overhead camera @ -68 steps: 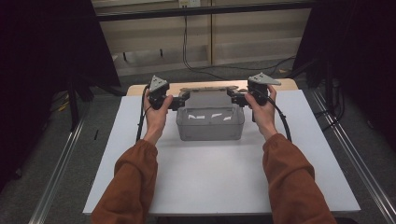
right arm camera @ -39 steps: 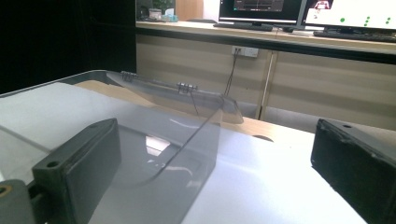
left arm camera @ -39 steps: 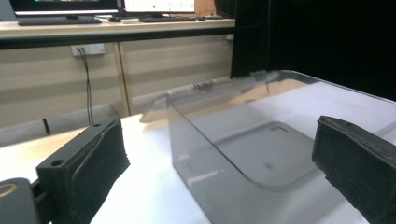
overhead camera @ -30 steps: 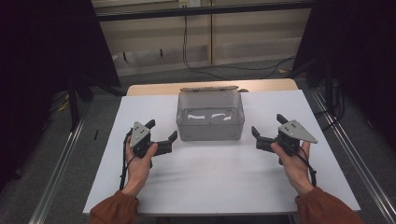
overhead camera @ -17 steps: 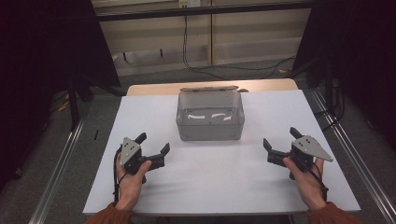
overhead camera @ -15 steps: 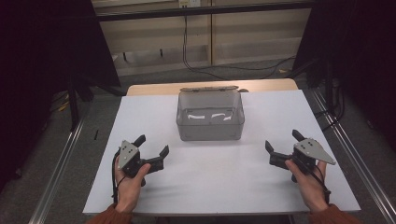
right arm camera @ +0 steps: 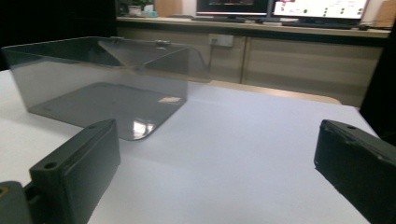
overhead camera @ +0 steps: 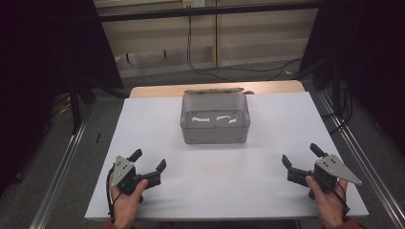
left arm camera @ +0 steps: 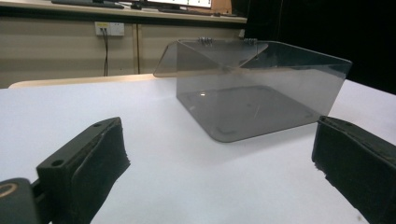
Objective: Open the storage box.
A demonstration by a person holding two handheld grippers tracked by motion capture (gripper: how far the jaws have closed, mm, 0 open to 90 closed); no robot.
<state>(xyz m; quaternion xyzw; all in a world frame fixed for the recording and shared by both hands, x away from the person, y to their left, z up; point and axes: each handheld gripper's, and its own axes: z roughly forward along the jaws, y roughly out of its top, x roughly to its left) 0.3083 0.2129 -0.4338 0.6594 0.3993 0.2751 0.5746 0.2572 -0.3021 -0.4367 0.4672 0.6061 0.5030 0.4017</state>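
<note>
Distance decides the next reach: the clear box (overhead camera: 215, 119) sits mid-counter (overhead camera: 229, 181) toward the far edge, long axis crosswise, ahead and between the left gripper (overhead camera: 149, 164) and right gripper (overhead camera: 300, 160), equally far from both, fingers apart, empty.

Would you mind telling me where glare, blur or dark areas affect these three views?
High view: the white table is evenly lit, the surroundings fall to black, and bright streaks glint on the clear box. Left gripper view: its near black jaws look soft. Right gripper view: a bright reflection sits on the box floor, and the monitors behind are overexposed.
</note>
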